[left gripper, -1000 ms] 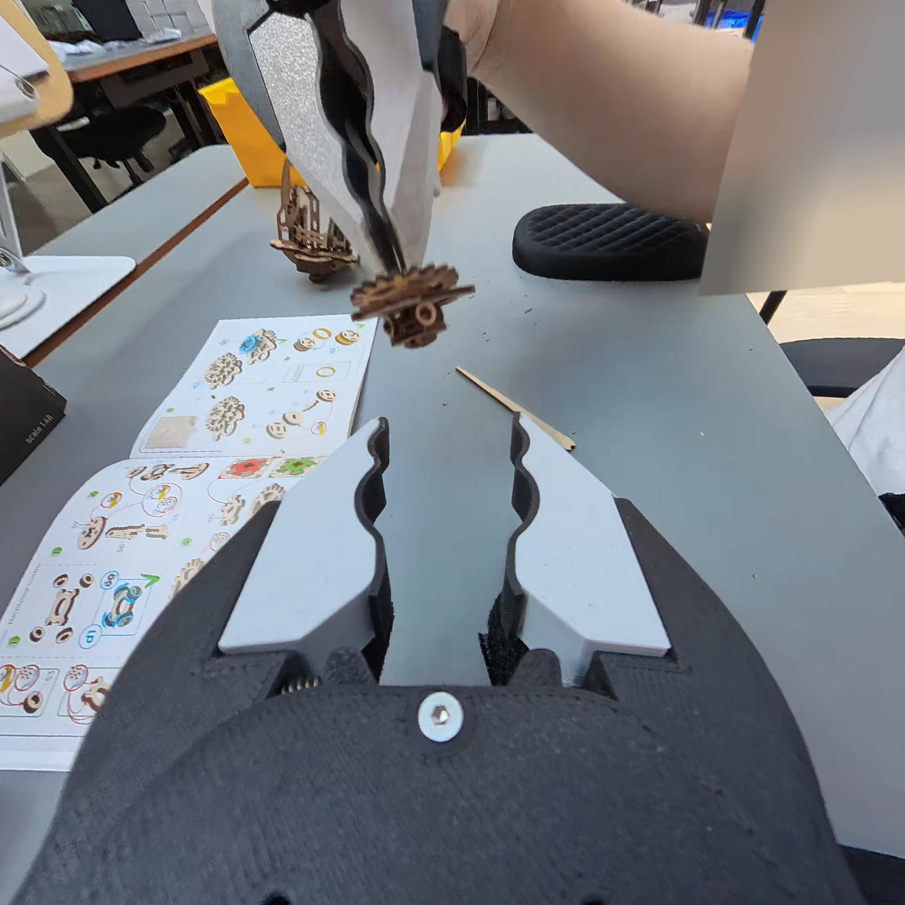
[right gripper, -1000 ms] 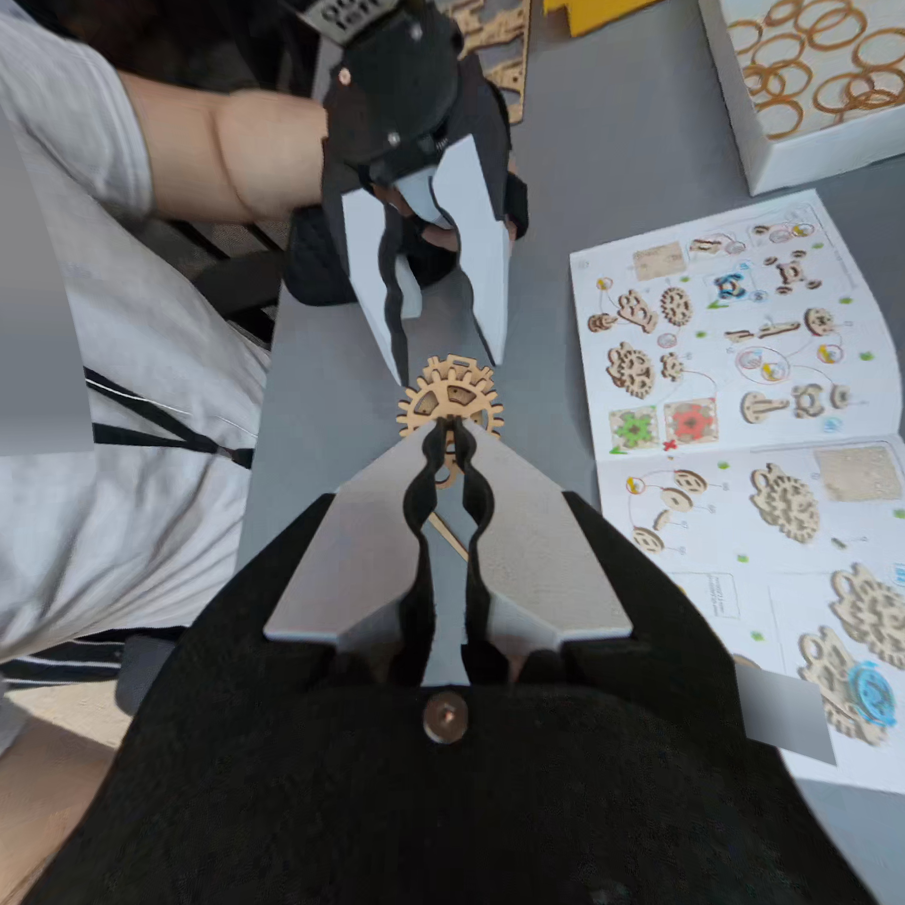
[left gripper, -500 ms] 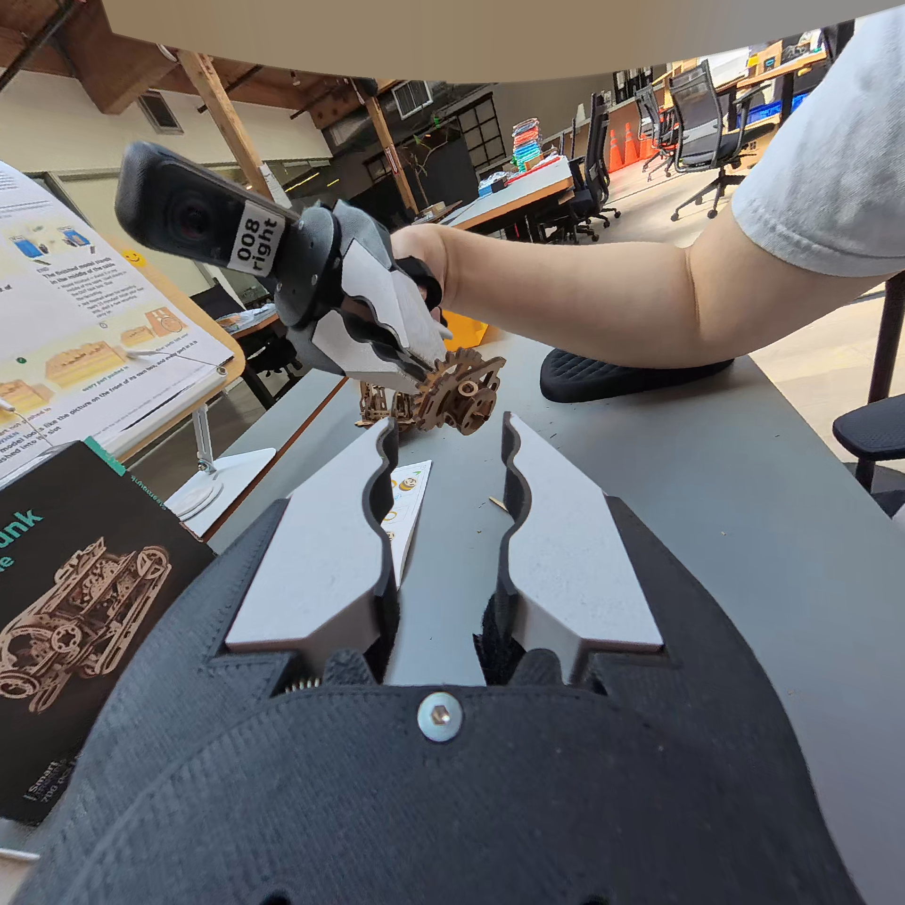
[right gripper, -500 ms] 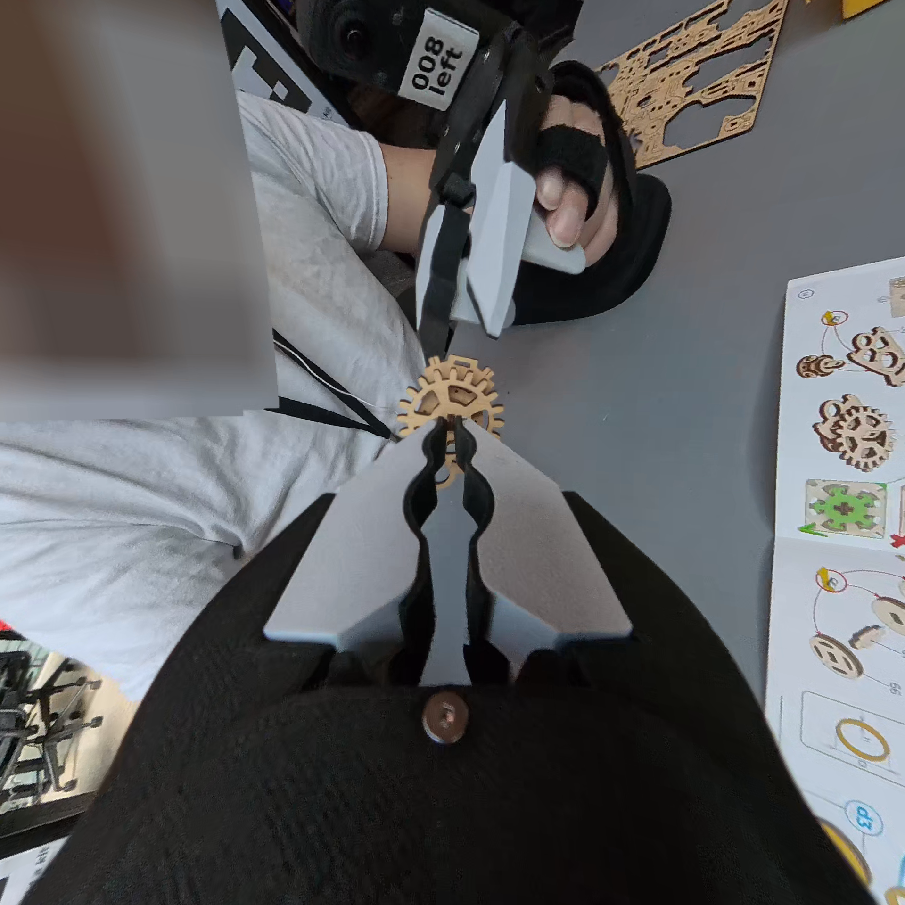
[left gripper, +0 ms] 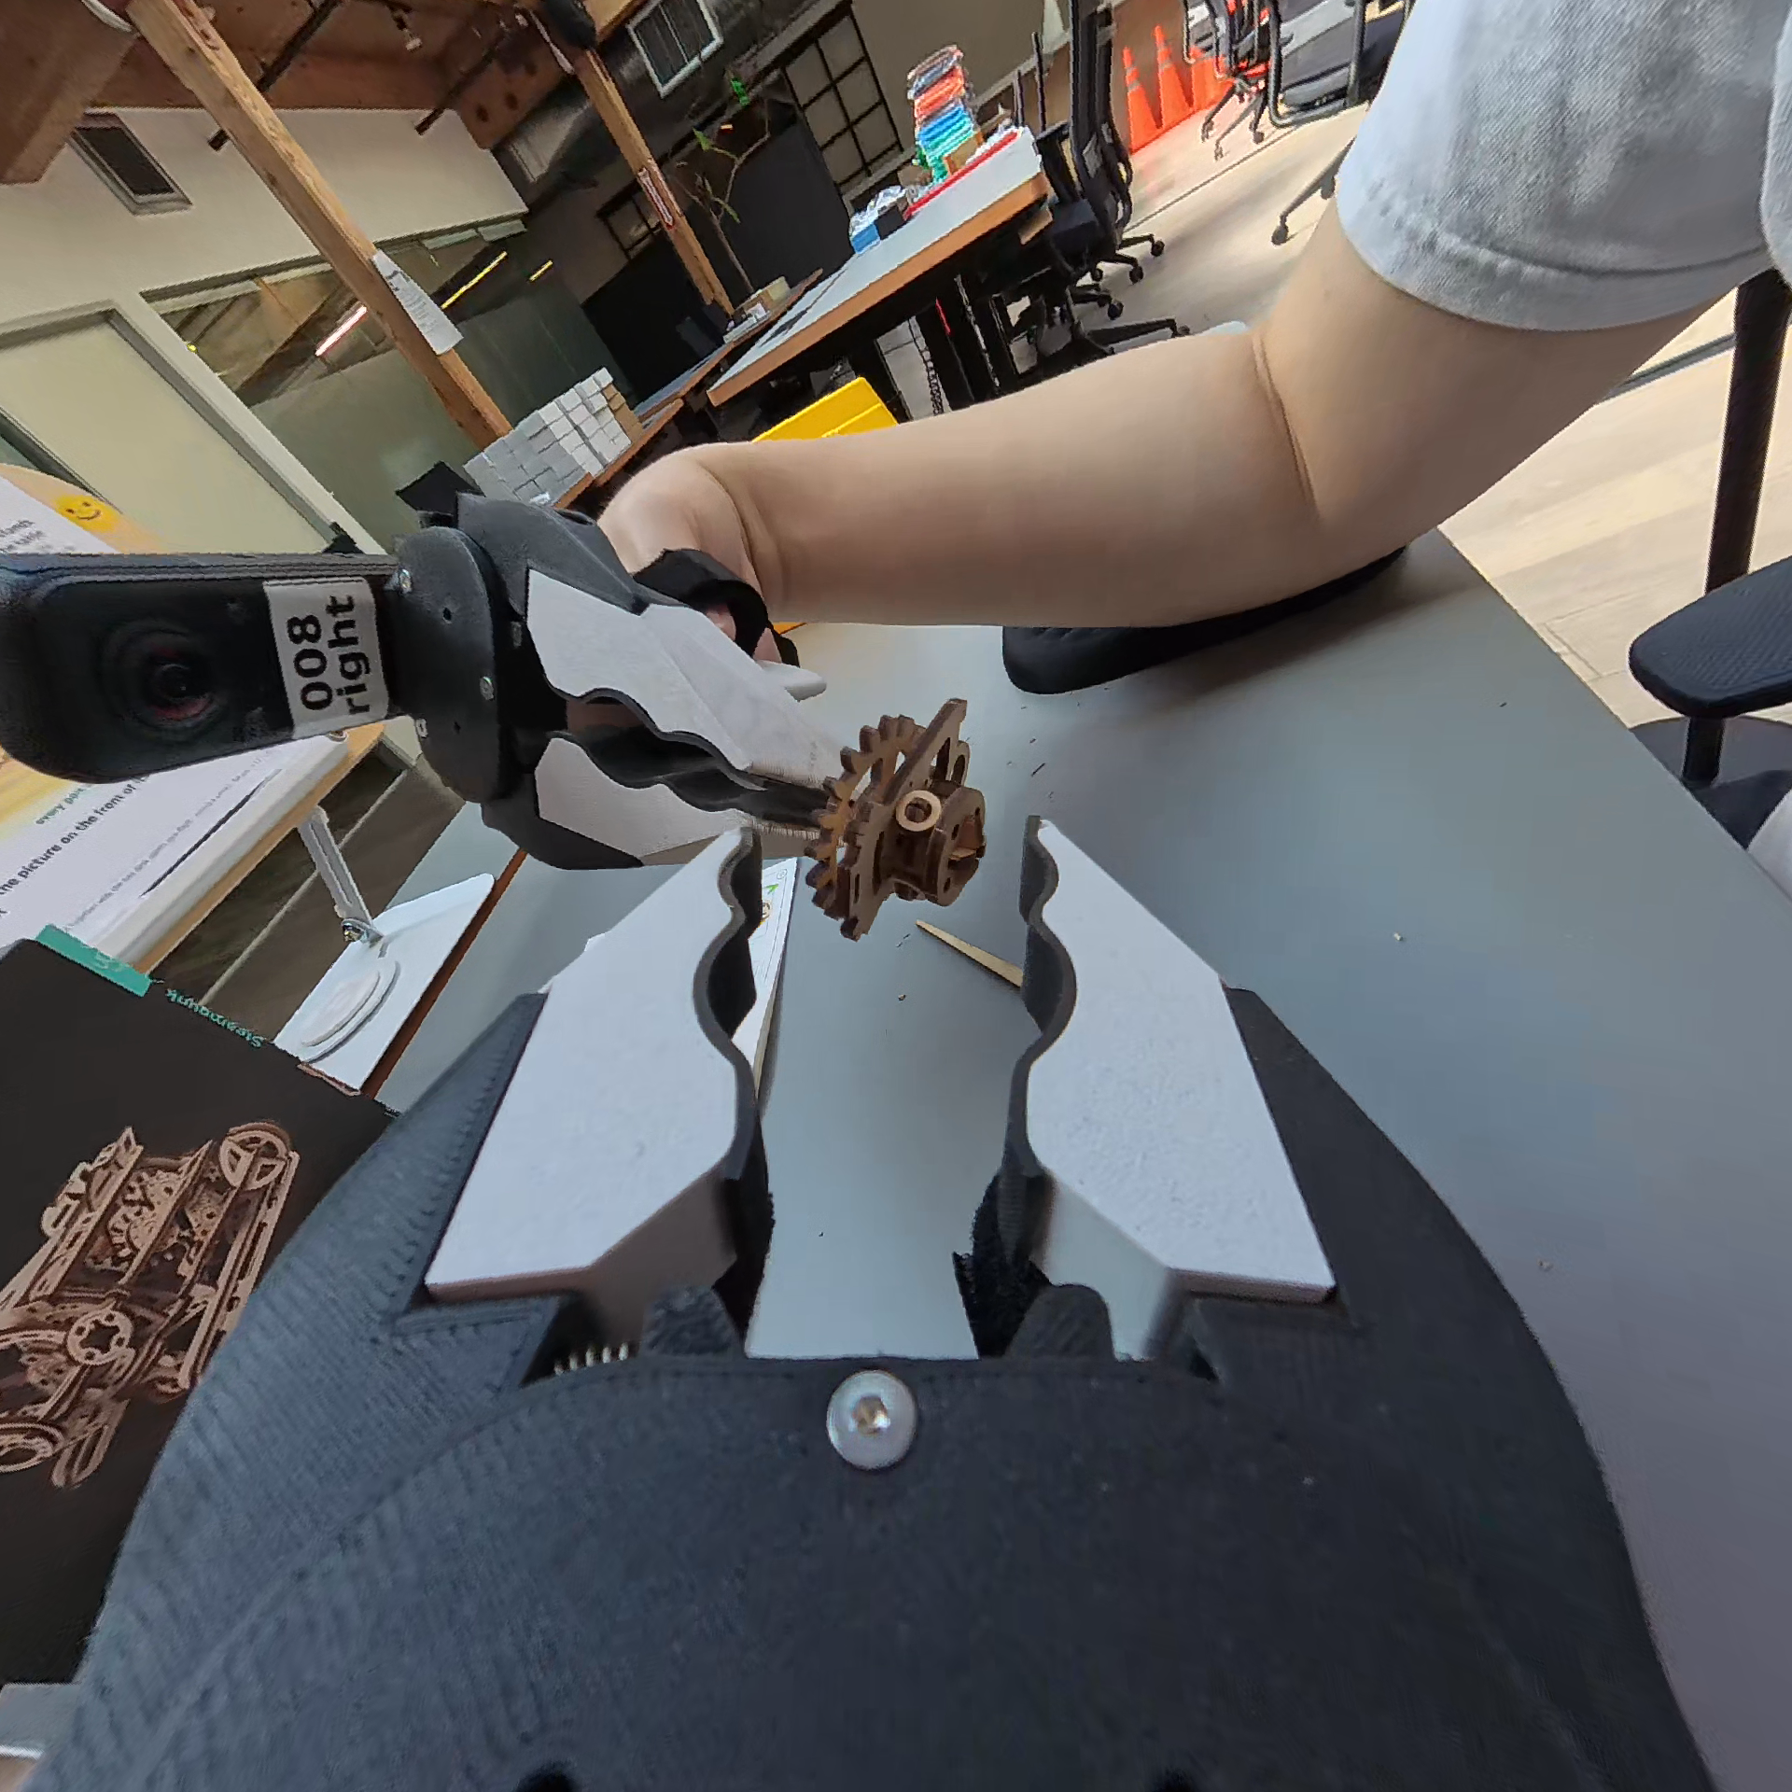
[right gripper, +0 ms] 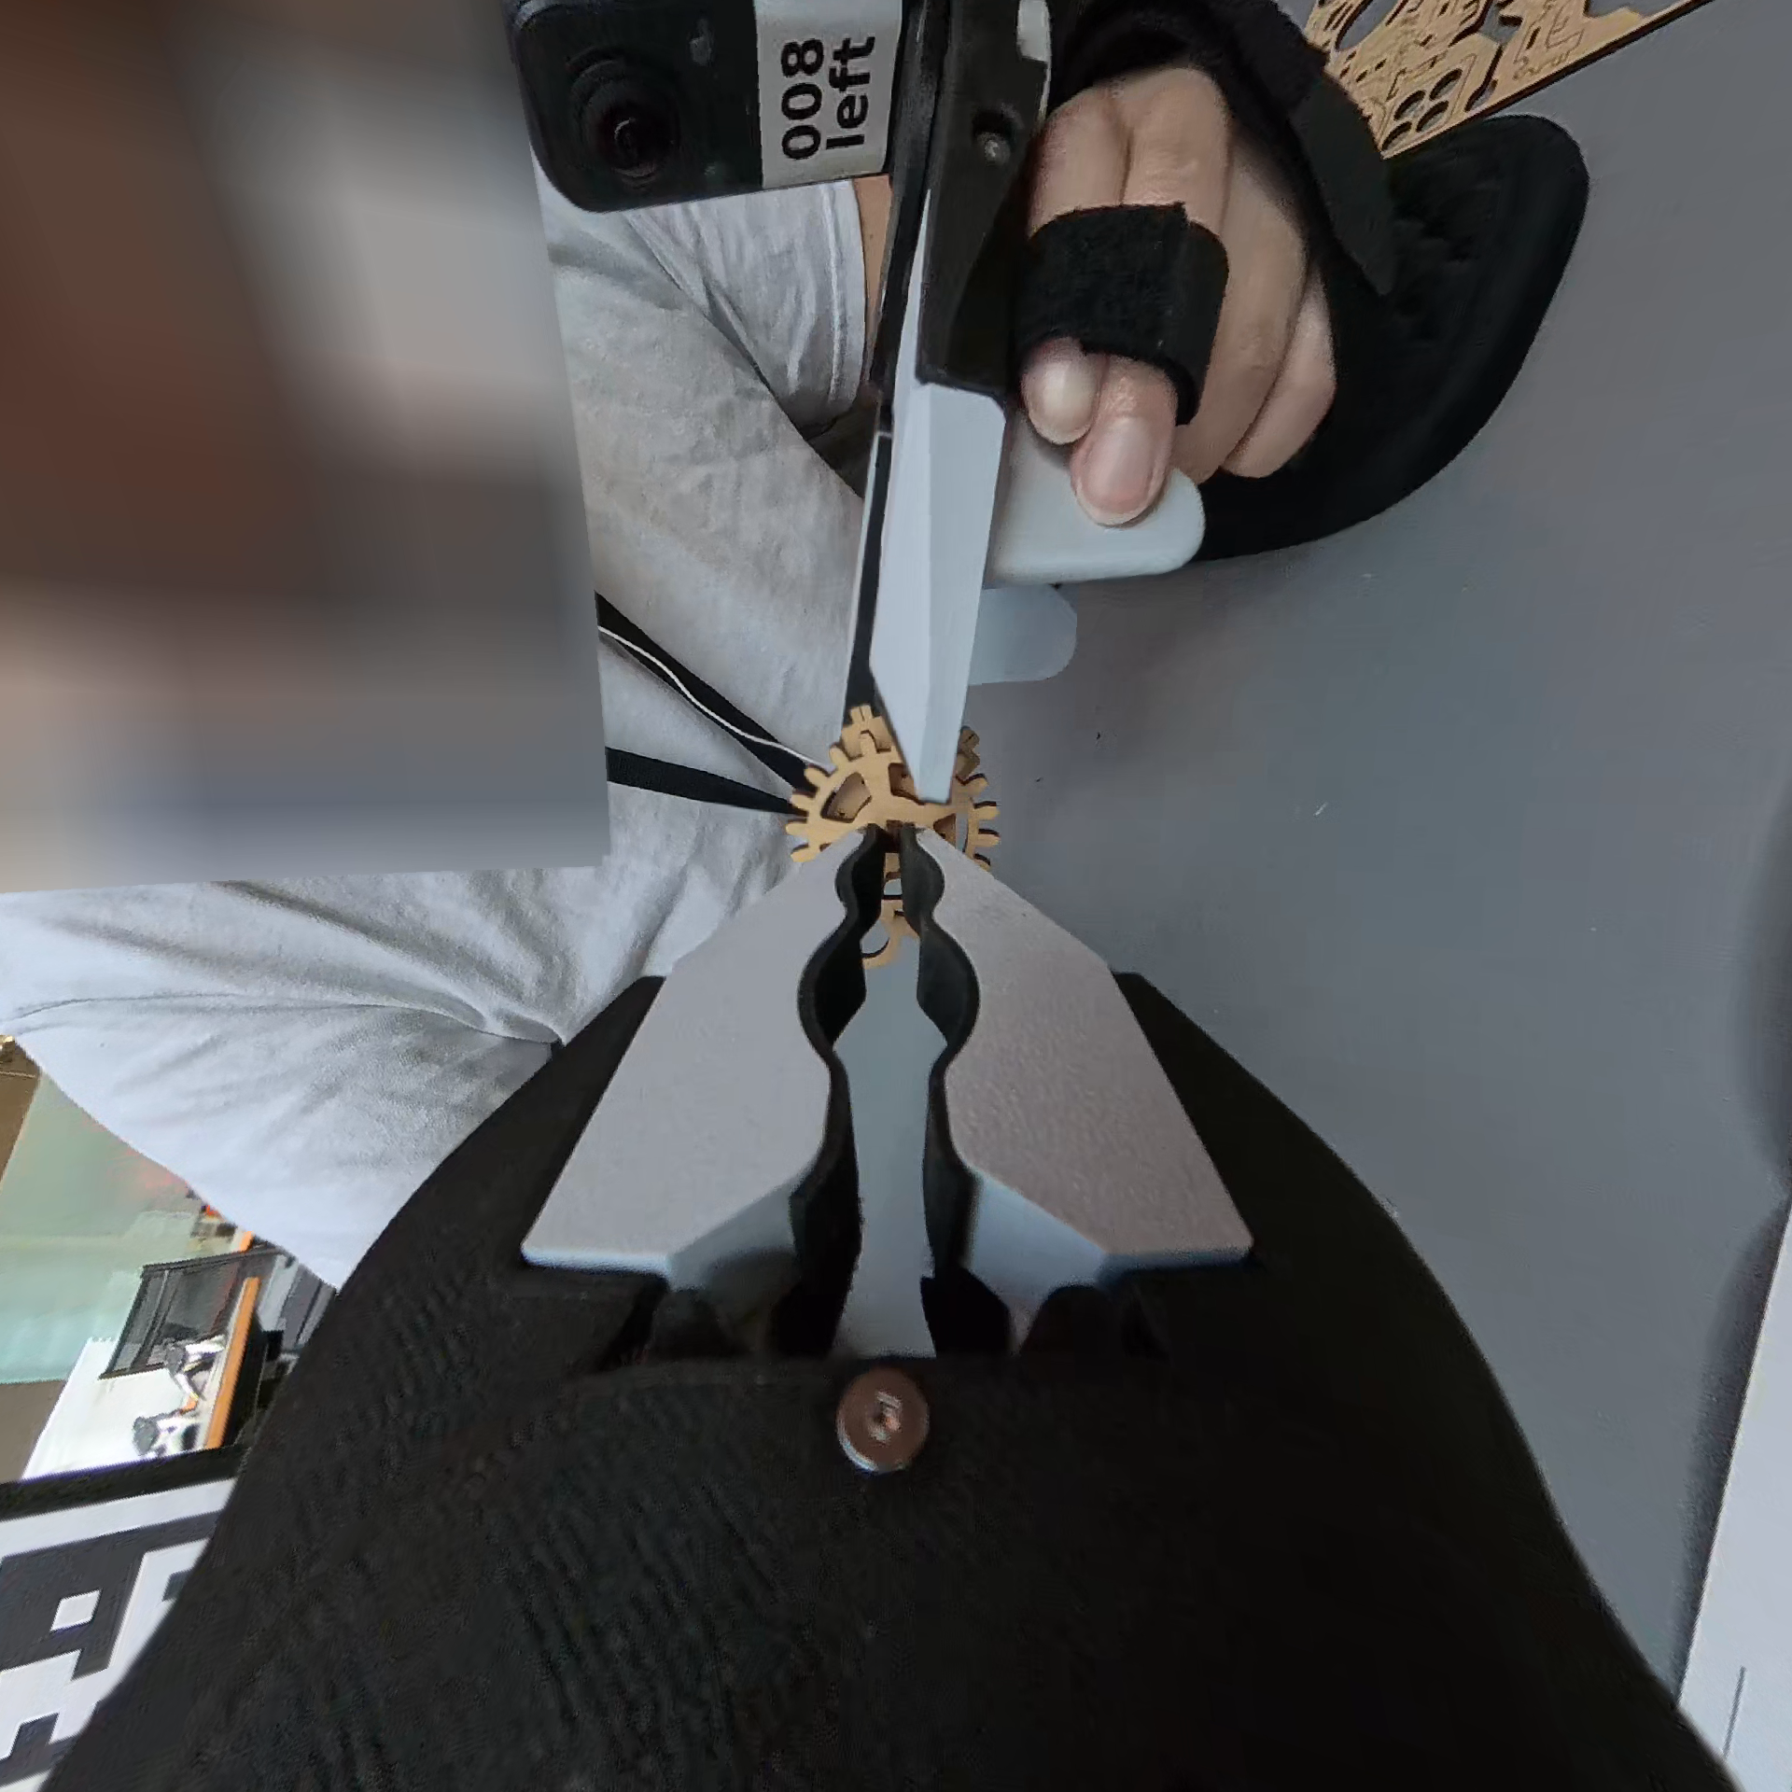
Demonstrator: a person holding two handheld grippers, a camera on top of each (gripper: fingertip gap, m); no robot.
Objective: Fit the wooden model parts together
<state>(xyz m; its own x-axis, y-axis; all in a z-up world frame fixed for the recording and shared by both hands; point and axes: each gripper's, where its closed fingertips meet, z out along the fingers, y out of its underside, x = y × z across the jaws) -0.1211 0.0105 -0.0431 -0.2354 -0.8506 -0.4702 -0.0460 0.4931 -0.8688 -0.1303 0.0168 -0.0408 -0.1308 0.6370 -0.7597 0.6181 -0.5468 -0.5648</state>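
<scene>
The right gripper (right gripper: 897, 844) is clamped on a wooden gear assembly (left gripper: 897, 819), its two fingers pinching the thin rim of the toothed wheel so that the piece hangs in the air above the grey table (left gripper: 1358, 873) rather than resting on it. In the left wrist view the assembly shows a large toothed gear with a small hub block and a round peg end fixed to its face, tilted and turned partly edge-on. The left gripper (left gripper: 887, 873) sits just beside it with its fingers spread wide apart and nothing between them; the gear assembly lies close in front of the gap between its two tips. From the right wrist view the left gripper (right gripper: 916, 766) comes in from above, seen edge-on, its fingertip overlapping the upper part of the gear (right gripper: 887, 805), though whether it actually touches the wood cannot be told. A person's hand (right gripper: 1183, 320) with a black strap over one finger holds that gripper. On the table below lies a thin wooden stick (left gripper: 970, 955), a corner of a white instruction sheet (left gripper: 771, 931), and a black wrist rest (left gripper: 1193, 635) under the person's forearm (left gripper: 1067, 514). A black box printed with a model picture (left gripper: 126, 1251) stands at the left, and a laser-cut wooden parts sheet (right gripper: 1455, 68) lies farther off.
</scene>
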